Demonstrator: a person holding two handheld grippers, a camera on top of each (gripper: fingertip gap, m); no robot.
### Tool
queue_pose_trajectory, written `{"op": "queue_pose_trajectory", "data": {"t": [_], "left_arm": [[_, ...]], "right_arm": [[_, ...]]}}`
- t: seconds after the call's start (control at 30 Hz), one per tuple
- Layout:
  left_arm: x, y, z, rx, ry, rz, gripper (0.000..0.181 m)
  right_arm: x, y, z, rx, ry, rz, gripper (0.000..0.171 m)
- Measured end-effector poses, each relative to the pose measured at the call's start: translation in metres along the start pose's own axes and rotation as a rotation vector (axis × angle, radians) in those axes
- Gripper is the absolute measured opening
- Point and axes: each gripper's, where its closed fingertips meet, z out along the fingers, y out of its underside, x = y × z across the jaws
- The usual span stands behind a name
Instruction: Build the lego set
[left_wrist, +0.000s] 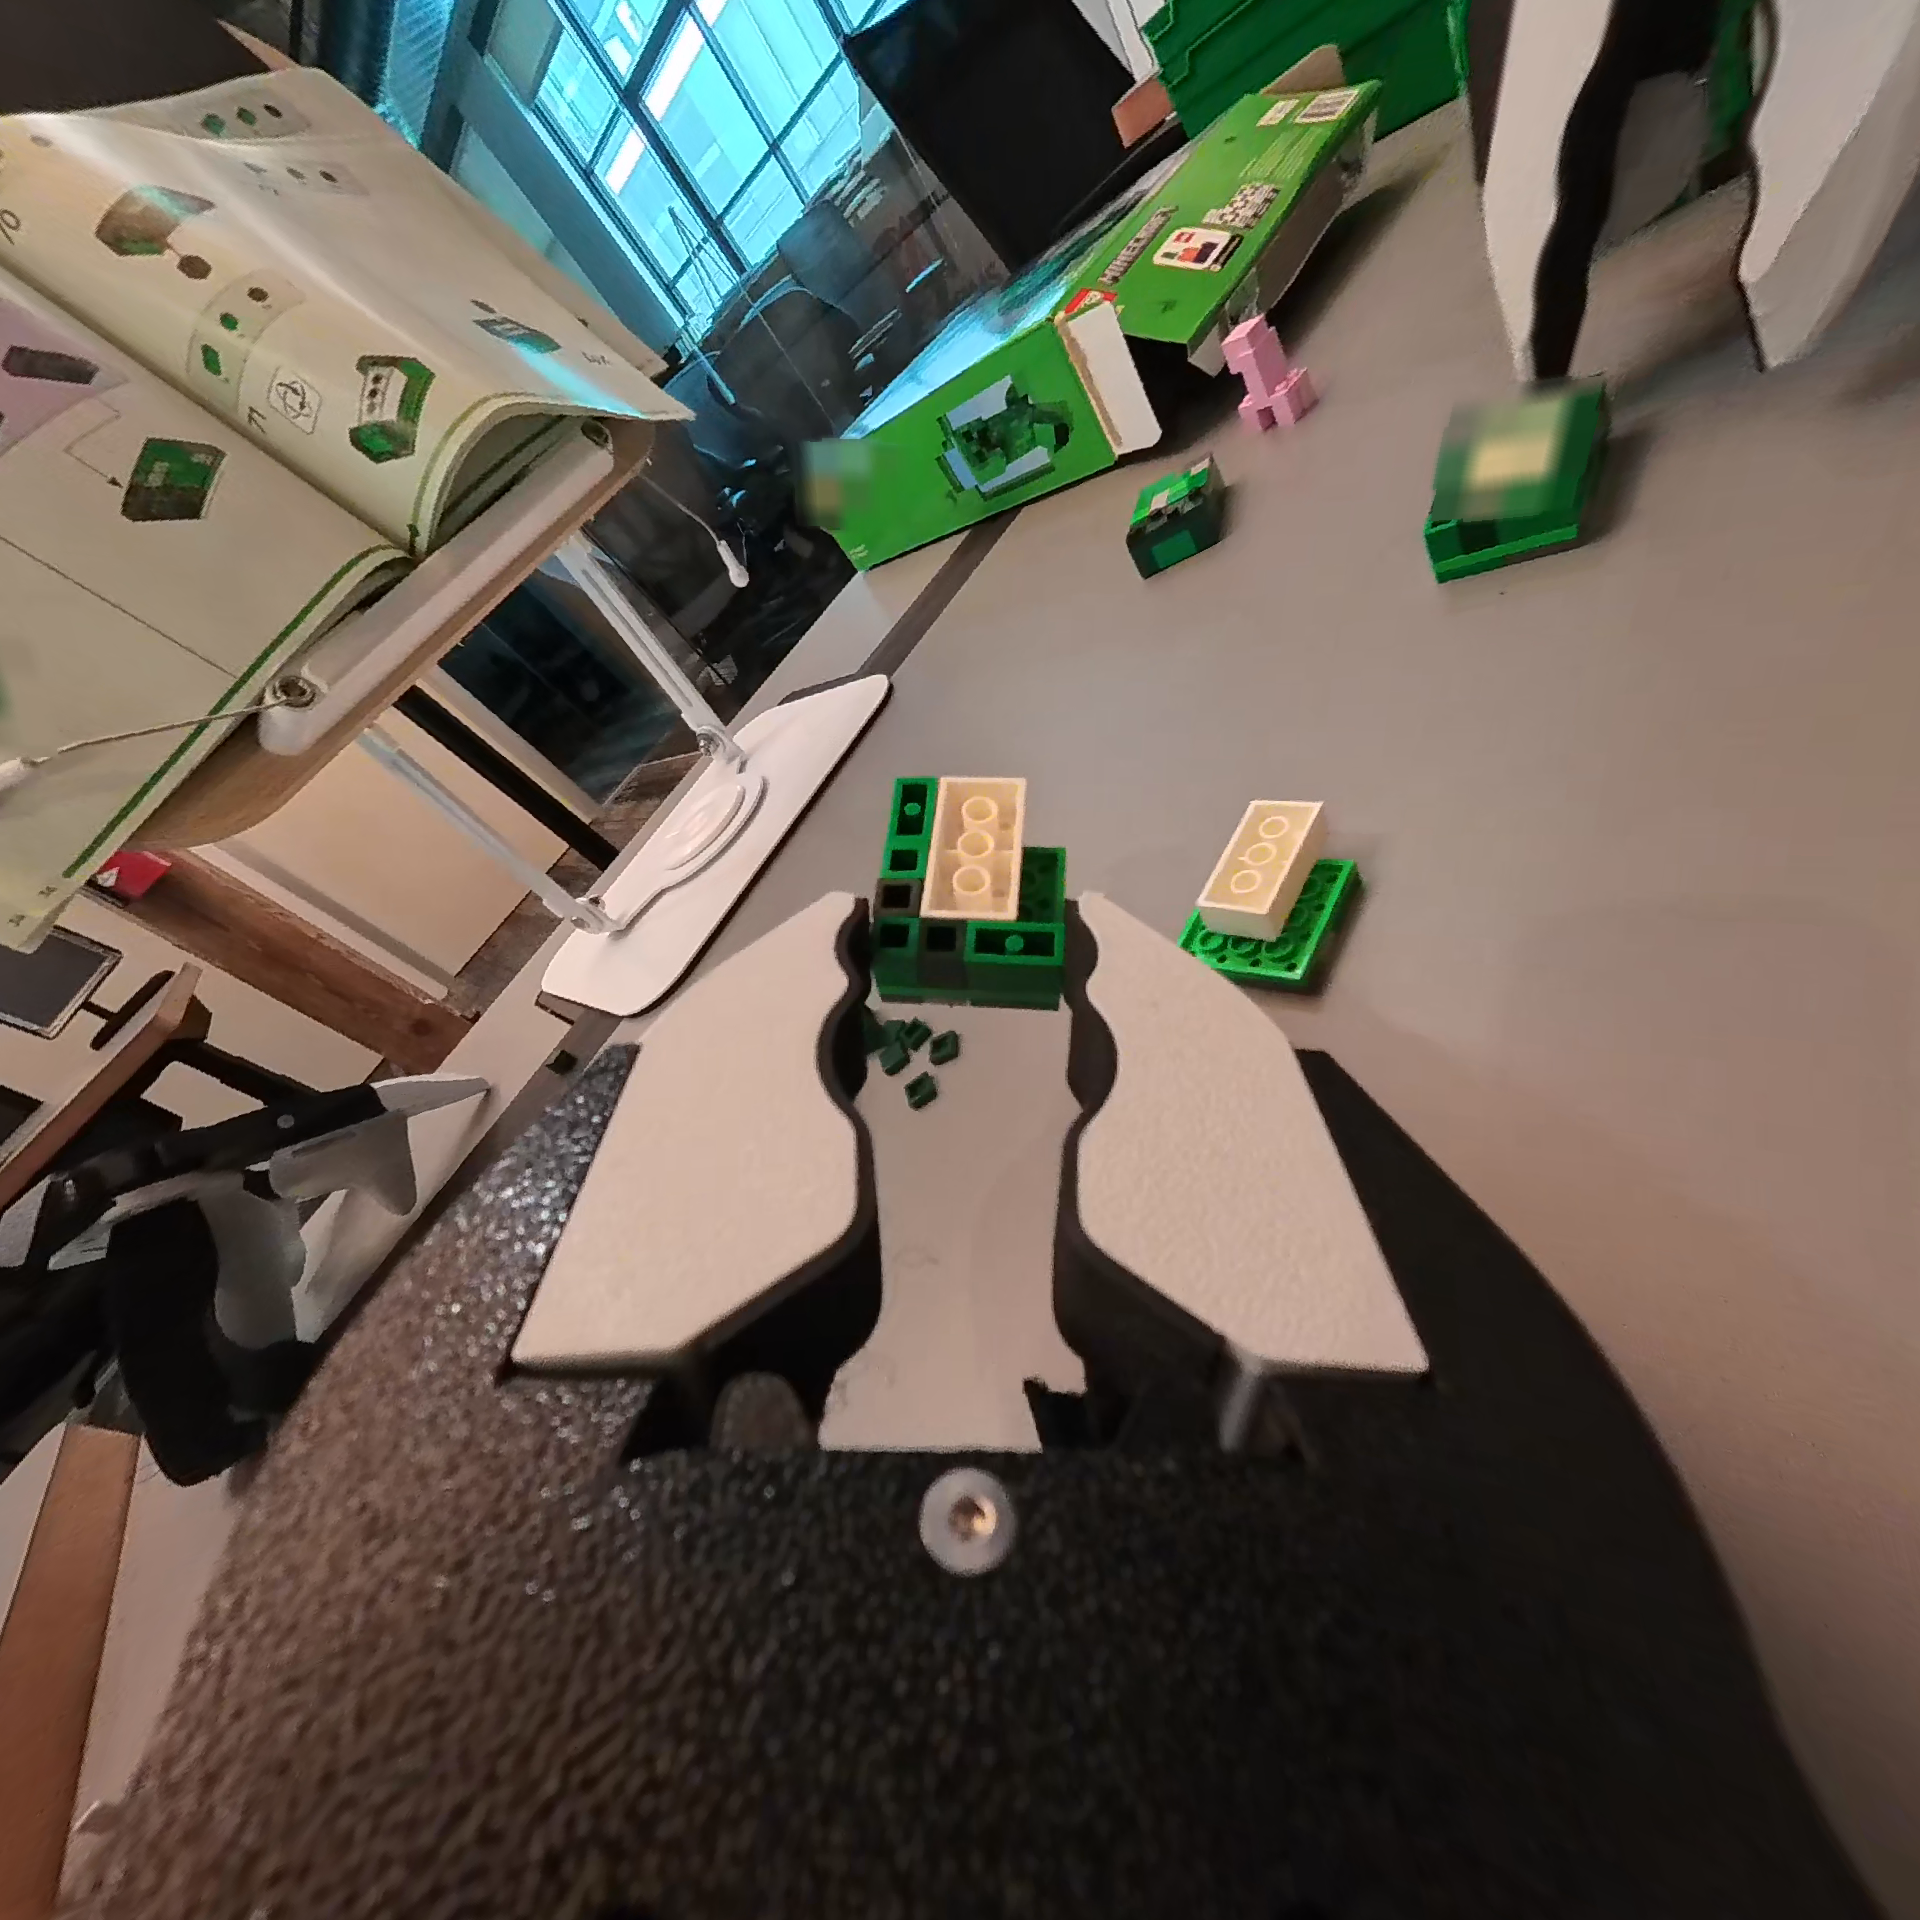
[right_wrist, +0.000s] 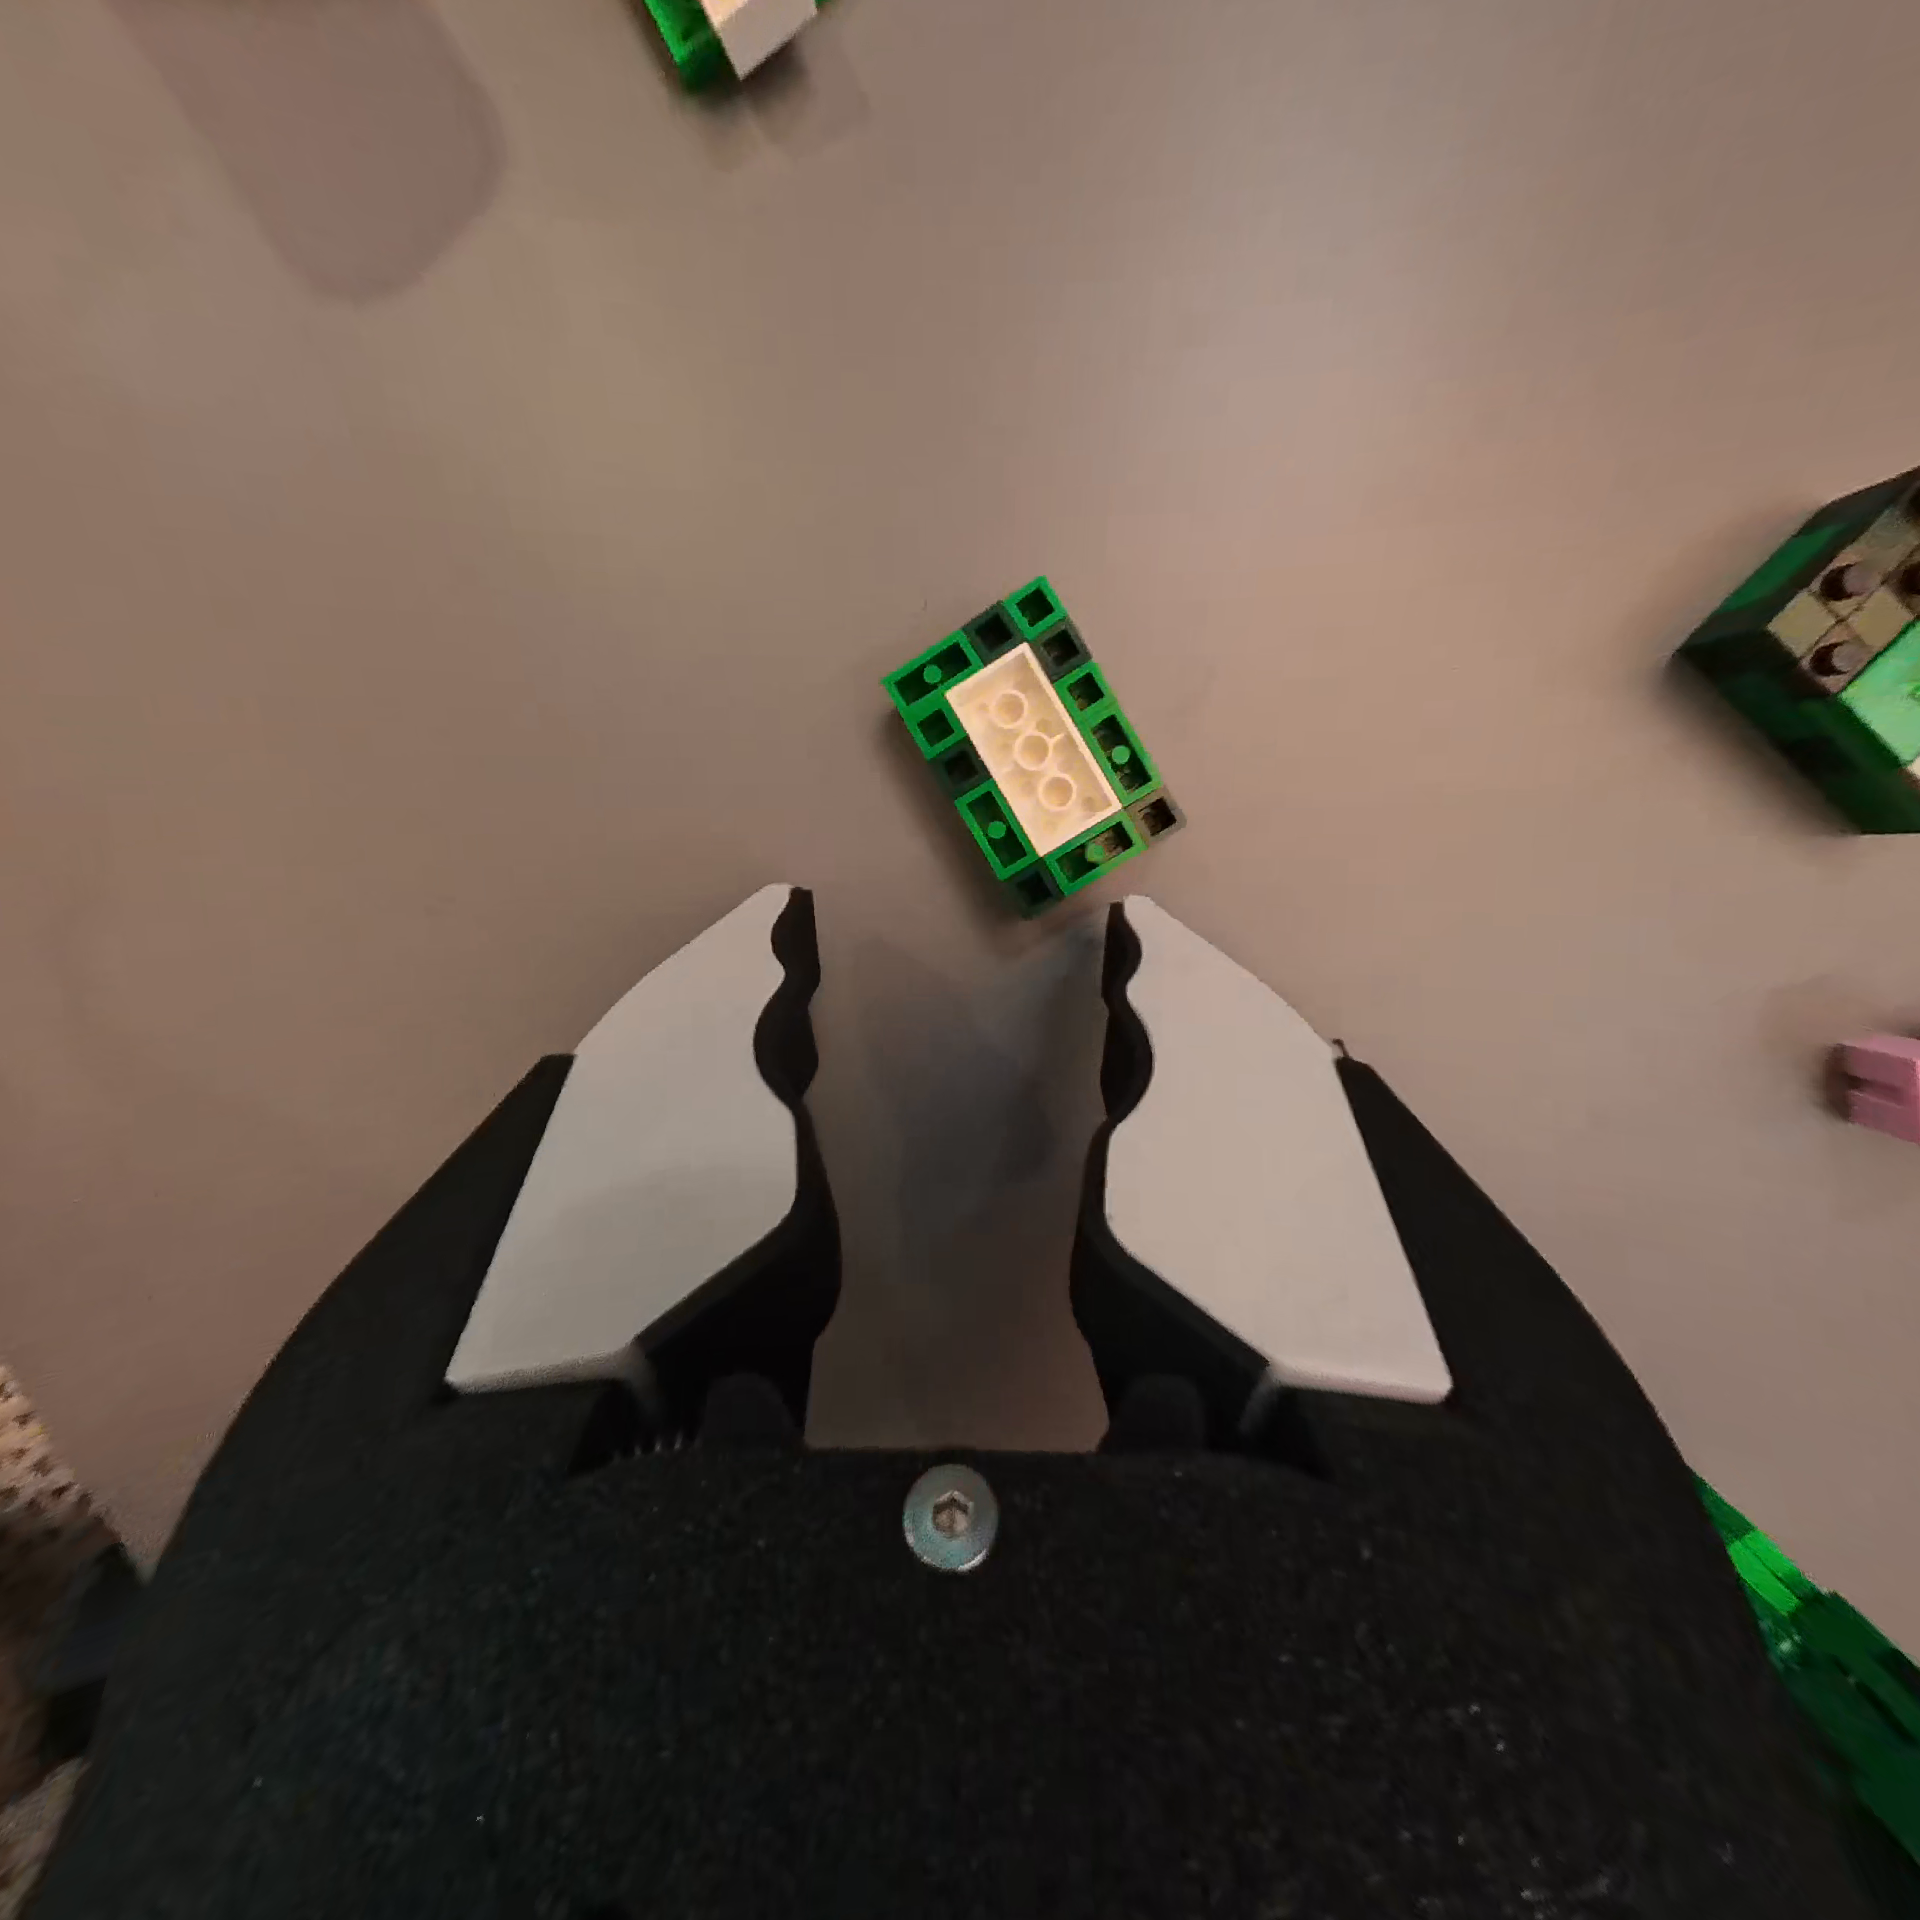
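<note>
**Both grippers open above green brick assemblies on the grey desk**

In the left wrist view, the left gripper (left_wrist: 966, 935) is seen at the centre of the frame with its two pale fingers spread apart and nothing held between them. Just beyond the fingertips, a green brick block (left_wrist: 971, 914) with a cream brick set into its top is seen resting on the grey desk (left_wrist: 1455, 1039). A few small dark green loose pieces (left_wrist: 914, 1049) are scattered on the desk between the fingers, just below the block. To the right of the block, a cream brick on a green plate (left_wrist: 1273, 899) is seen lying apart from it. In the upper left, an open instruction booklet (left_wrist: 239, 364) is held on a white stand (left_wrist: 717, 831). In the upper middle, the green set box (left_wrist: 1091, 343) is laid on its side, with a pink figure (left_wrist: 1268, 379) and a small dark green cube (left_wrist: 1174, 520) near it.

In the right wrist view, the right gripper (right_wrist: 961, 909) is pointed down at the desk with its fingers parted and empty. A rectangular green frame with a cream brick (right_wrist: 1034, 748) in its middle is seen lying just above the fingertips, near the right one, at the centre of the frame. Whether they touch cannot be told. A larger green build (right_wrist: 1829, 665) is cut off at the right edge.
</note>
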Motion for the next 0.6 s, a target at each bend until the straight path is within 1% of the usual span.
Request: {"op": "queue_pose_trajectory", "data": {"t": [0.07, 0.4, 0.53, 0.6], "left_arm": [[0.001, 0.000, 0.000, 0.001, 0.002, 0.000, 0.035], [0.002, 0.000, 0.000, 0.001, 0.008, -0.001, 0.035], [0.003, 0.000, 0.000, 0.000, 0.013, -0.004, 0.035], [0.003, 0.000, 0.000, 0.001, 0.016, -0.009, 0.035]], "right_arm": [[-0.001, -0.001, -0.001, 0.032, 0.014, -0.006, 0.051], [-0.012, 0.000, 0.004, 0.069, 0.010, 0.005, 0.051], [-0.029, -0.008, 0.003, 0.118, -0.061, -0.011, 0.050], [-0.023, -0.007, 0.000, 0.119, -0.018, -0.009, 0.051]]}}
